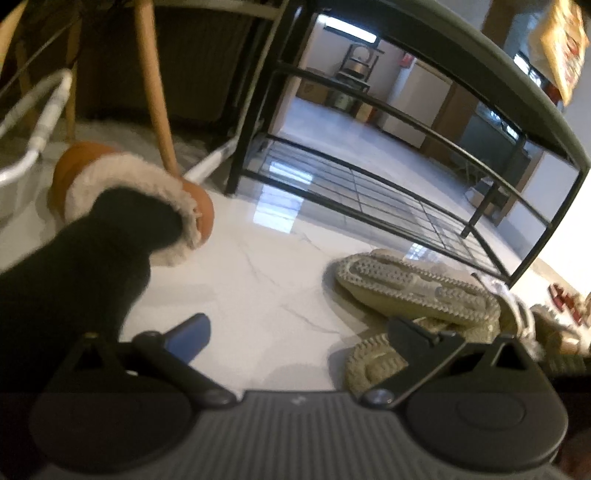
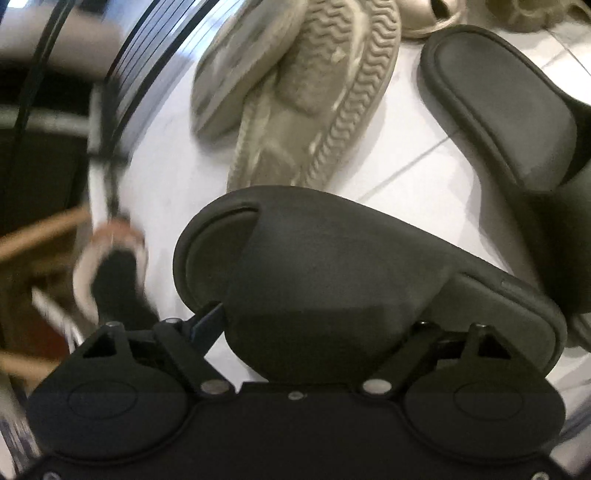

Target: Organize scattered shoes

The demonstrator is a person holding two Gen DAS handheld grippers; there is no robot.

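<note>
In the left wrist view, my left gripper [image 1: 295, 332] is open and empty above the white floor. A tan fleece-lined boot [image 1: 136, 192] lies at left, with a dark shape in its opening. Beige knitted shoes [image 1: 413, 291] lie soles up at right, in front of the black metal shoe rack [image 1: 369, 206]. In the right wrist view, my right gripper [image 2: 317, 325] is shut on the strap of a black slide sandal [image 2: 332, 266]. A second black slide [image 2: 509, 122] lies at right. Beige shoes [image 2: 314, 110] lie soles up beyond.
A wooden chair leg [image 1: 157, 92] stands behind the boot. A white wire frame [image 1: 40, 122] is at far left. More beige footwear [image 2: 436, 14] lies at the top of the right wrist view. The rack's lower wire shelf is bare.
</note>
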